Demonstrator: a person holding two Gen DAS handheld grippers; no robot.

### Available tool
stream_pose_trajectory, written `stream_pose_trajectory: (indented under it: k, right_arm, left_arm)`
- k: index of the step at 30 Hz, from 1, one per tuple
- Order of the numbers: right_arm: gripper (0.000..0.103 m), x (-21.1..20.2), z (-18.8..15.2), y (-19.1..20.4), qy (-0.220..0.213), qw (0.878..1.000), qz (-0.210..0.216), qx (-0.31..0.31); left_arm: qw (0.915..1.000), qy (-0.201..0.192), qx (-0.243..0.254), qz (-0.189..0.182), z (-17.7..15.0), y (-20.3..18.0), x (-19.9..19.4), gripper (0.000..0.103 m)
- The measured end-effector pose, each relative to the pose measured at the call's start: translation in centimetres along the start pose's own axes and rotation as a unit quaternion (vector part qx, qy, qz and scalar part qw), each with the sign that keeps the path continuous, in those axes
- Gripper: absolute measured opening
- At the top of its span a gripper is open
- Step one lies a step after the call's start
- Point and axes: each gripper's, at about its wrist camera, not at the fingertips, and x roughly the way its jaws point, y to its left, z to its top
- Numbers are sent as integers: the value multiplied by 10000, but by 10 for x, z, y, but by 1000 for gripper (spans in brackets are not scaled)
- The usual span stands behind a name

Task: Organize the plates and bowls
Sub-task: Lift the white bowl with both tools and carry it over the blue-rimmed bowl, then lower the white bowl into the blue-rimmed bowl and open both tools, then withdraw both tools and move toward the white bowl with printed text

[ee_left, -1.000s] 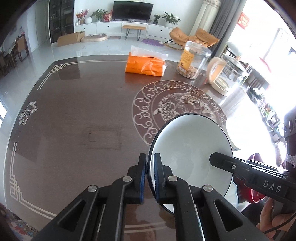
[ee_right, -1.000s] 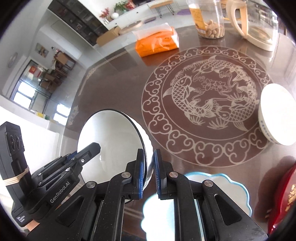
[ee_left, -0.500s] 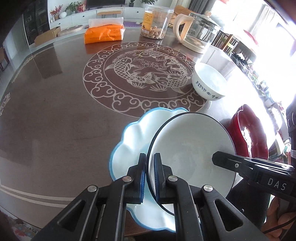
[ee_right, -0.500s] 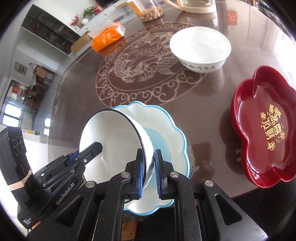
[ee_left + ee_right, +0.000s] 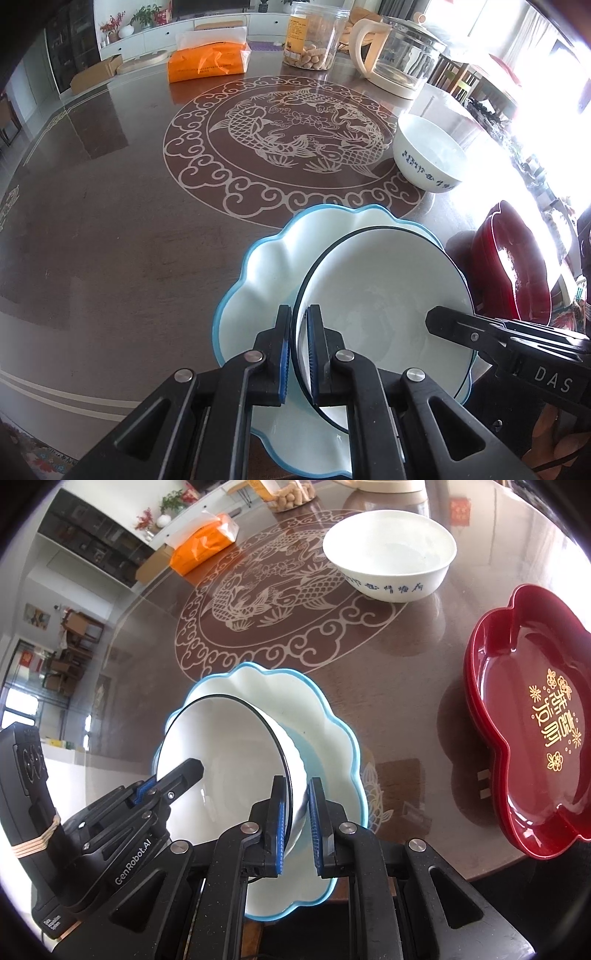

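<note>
Both grippers, left and right, clamp their fingers on opposite rims of the black-rimmed white ceramic bowl, tilted over the blue-edged scalloped white plate at the tabletop's six o'clock. Stacking step; next, likely level, lower, release.

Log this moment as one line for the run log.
left gripper: shut on black-rimmed bowl | right gripper: shut on same bowl | bowl over blue-edged plate

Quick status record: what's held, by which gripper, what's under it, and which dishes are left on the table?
held: black-rimmed white bowl
left gripper: jaws shut on its rim
right gripper: jaws shut on the opposite rim
bowl pose: tilted
under it: blue-edged scalloped plate
loose dishes: white bowl with blue script; red flower-shaped tray
</note>
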Motion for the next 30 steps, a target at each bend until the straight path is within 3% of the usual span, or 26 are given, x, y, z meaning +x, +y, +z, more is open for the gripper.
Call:
stream_pose_trajectory:
  k: [3,7,8,15,21,23,25,28,30]
  right_arm:
    - [18,0,-2,-1,-19,10000,36,-12]
    - [21,0,-4,-2,-74,10000,52,-18]
    - [26,0,-5,-2,-73,9999,120,-4]
    - [56,-19,-6,3,-327,9993,182,-96]
    - [59,-46,-10,1,-594,9978,272,-100]
    - [59,-57,-13,0,-762,9967,265,-91]
    - [60,-70,-18,-1,-990,9946,290,-73]
    - [63,-88,-27,-4,-1401,9898,243,-66]
    - [64,-96,-32,-5,-1647,9862,114,-88]
  left_arm:
    - [9999,-43,84,74,0,-3,-1,13]
    - [9994,-224,158,208,-2,-6,-8,56]
    - [9993,-285,138,186,-2,-6,-11,60]
    - [9973,-572,190,412,4,-8,-40,76]
    - [9923,-1066,408,488,10,-16,-77,79]
    - [9866,-1374,548,690,13,-22,-90,83]
    - [9755,-1797,715,1053,16,-28,-101,85]
    - [9488,-2322,1161,1797,19,-43,-110,88]
    - [9318,-2463,1553,2167,21,-54,-109,93]
